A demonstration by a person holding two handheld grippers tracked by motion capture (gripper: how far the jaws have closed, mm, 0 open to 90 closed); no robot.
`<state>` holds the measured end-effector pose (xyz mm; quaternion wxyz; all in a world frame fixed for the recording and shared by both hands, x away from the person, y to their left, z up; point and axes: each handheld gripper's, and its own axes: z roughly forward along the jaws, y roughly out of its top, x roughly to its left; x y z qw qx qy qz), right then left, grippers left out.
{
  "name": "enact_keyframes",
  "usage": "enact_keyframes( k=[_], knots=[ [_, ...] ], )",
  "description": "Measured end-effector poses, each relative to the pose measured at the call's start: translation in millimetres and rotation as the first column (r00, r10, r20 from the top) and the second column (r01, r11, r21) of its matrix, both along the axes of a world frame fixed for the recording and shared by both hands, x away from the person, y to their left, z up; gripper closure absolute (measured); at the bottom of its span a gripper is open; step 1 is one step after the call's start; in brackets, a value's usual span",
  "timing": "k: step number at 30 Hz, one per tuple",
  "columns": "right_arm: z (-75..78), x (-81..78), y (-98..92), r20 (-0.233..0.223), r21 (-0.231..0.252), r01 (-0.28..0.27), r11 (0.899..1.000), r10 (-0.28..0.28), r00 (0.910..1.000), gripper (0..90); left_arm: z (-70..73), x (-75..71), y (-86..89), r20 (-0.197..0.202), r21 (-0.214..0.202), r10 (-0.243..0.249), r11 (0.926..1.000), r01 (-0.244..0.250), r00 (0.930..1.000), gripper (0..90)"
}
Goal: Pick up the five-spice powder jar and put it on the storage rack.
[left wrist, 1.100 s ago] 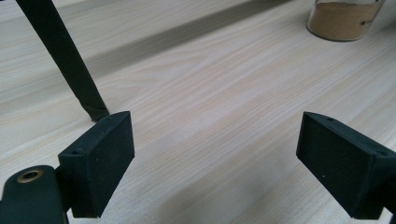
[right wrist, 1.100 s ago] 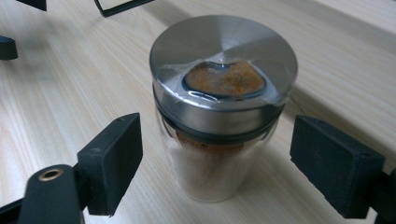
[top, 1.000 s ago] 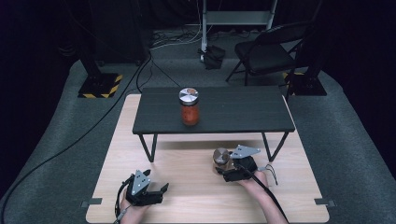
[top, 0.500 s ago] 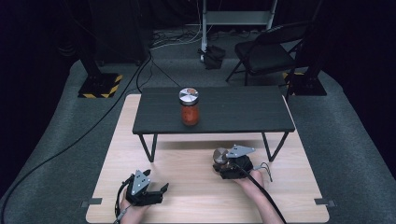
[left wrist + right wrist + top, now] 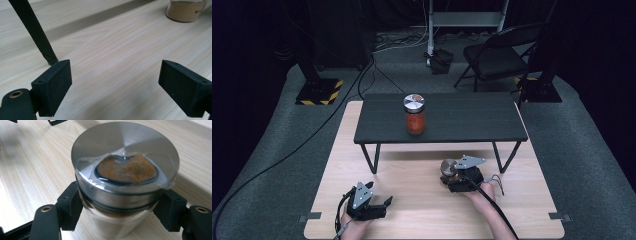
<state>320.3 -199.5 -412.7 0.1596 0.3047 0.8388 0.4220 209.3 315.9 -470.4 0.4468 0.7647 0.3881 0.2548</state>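
A small glass jar of brown powder (image 5: 125,170) with a shiny metal lid stands on the light wooden board, under the front edge of the low black table. My right gripper (image 5: 121,207) is shut on it, one pad on each side just below the lid. From above, the right gripper (image 5: 451,177) and the jar (image 5: 448,167) sit right of centre. My left gripper (image 5: 384,204) rests at the board's near left, open, nothing between its jaws (image 5: 115,85). The brown jar's base (image 5: 186,10) shows far off in the left gripper view.
A low black table (image 5: 462,122) stands on the wooden board (image 5: 412,165), with a jar of red contents (image 5: 414,114) and a silver lid on top. One black table leg (image 5: 37,32) stands close to the left gripper. A chair (image 5: 497,55) and cables lie beyond.
The right gripper has edged slightly left, up against the brown jar. The left gripper and the red jar have kept still.
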Motion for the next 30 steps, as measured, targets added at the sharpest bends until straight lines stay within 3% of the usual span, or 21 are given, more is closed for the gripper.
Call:
enact_keyframes(
  k=[14, 30],
  knots=[
    [27.0, -10.9, -12.4, 0.004, -0.011, 0.002, 1.0, -0.002, 1.0, 30.2, -0.1, -0.3, -0.7, 0.002, 0.002, 0.001, 1.0, -0.001, 1.0, 11.4],
    [72.4, -22.5, -21.7, -0.001, -0.023, -0.006, 1.0, 0.006, 1.0, 30.2, -0.2, -0.5, -0.9, 0.003, 0.004, 0.001, 1.0, -0.001, 1.0, 11.4]
  ],
)
